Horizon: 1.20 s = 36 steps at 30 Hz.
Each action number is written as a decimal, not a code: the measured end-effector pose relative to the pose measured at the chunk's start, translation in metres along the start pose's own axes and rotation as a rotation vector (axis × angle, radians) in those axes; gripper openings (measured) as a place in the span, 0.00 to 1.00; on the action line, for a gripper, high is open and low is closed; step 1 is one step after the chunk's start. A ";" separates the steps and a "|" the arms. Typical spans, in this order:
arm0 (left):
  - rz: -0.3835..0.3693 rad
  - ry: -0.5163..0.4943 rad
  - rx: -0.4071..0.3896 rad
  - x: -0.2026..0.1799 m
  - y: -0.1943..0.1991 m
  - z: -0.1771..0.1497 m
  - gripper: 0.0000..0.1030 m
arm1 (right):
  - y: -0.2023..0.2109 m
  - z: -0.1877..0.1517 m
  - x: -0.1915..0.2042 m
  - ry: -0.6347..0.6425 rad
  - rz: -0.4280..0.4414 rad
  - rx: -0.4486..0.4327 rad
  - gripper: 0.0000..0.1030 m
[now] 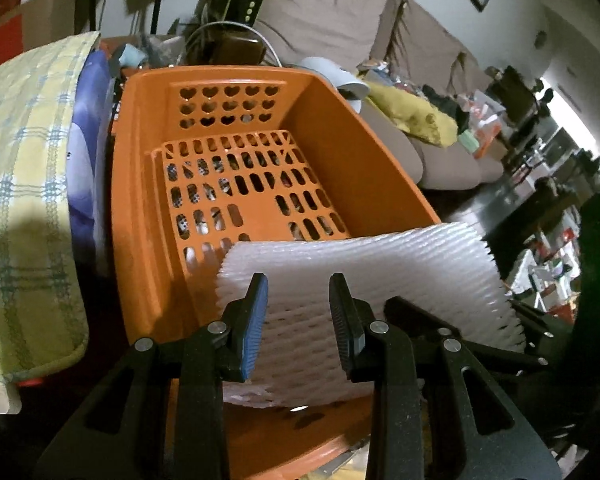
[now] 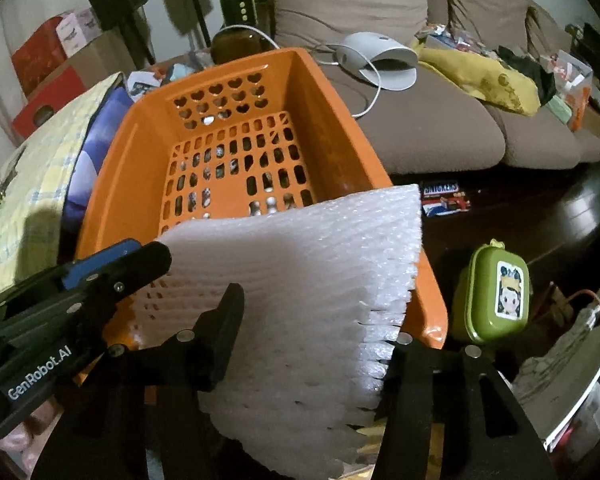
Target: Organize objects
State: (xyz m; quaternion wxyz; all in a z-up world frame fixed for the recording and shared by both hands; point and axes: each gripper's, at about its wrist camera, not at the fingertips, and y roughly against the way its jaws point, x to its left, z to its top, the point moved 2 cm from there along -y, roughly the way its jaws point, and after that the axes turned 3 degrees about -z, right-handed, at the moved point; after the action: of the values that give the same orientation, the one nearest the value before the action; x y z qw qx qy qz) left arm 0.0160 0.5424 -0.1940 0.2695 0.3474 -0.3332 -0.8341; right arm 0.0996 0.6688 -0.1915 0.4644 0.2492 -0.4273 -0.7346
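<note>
basket (image 2: 132, 168) in the middle, foam sheet (image 2: 300, 280) over its near rim, cloth (image 2: 32, 184) left of basket, sofa (image 2: 428, 132) right and behind, lunchbox (image 2: 496, 296) at near right

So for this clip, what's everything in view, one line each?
foam sheet: one, white, over the basket's near rim, between both grippers' jaws
basket: one, orange, centre, nothing lying inside
green case: one, right of the basket
checked cloth: one, yellow, left of the basket
sofa: one, brown, behind
yellow cloth: one, on the sofa
left gripper: black, blue pad, closed on foam
right gripper: black, around foam
</note>
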 end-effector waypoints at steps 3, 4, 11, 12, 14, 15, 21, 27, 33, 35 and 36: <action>0.010 -0.002 -0.006 0.000 0.001 0.002 0.28 | 0.003 0.001 0.000 -0.001 0.002 -0.012 0.54; 0.016 -0.003 -0.003 0.000 0.000 0.001 0.28 | 0.004 0.002 0.000 0.001 0.001 -0.016 0.54; 0.048 -0.002 0.030 0.002 -0.006 0.001 0.28 | 0.013 0.005 -0.004 -0.025 0.011 -0.051 0.68; 0.049 -0.002 0.033 0.002 -0.006 0.001 0.28 | 0.015 0.005 -0.006 -0.036 0.015 -0.059 0.69; 0.054 -0.006 0.038 0.001 -0.008 0.000 0.28 | 0.019 0.007 -0.009 -0.061 0.026 -0.078 0.69; 0.057 -0.009 0.041 0.001 -0.008 0.000 0.28 | 0.022 0.008 -0.011 -0.073 0.035 -0.088 0.69; 0.072 -0.018 0.056 0.002 -0.012 -0.001 0.28 | 0.035 0.012 -0.014 -0.087 0.023 -0.152 0.68; 0.080 -0.026 0.057 0.002 -0.013 -0.001 0.28 | 0.037 0.014 -0.013 -0.075 0.016 -0.171 0.29; 0.088 -0.028 0.058 0.002 -0.013 -0.001 0.28 | 0.053 0.016 -0.012 -0.077 0.044 -0.243 0.26; 0.090 -0.028 0.058 0.002 -0.013 -0.001 0.28 | 0.054 0.016 -0.011 -0.079 0.046 -0.246 0.26; 0.091 -0.029 0.059 0.002 -0.013 -0.001 0.28 | 0.053 0.016 -0.012 -0.076 0.049 -0.239 0.26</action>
State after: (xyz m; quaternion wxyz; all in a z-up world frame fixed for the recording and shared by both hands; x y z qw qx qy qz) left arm 0.0130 0.5485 -0.2050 0.2922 0.3275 -0.3768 -0.8157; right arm 0.1173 0.6748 -0.1379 0.4918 0.1536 -0.3599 -0.7778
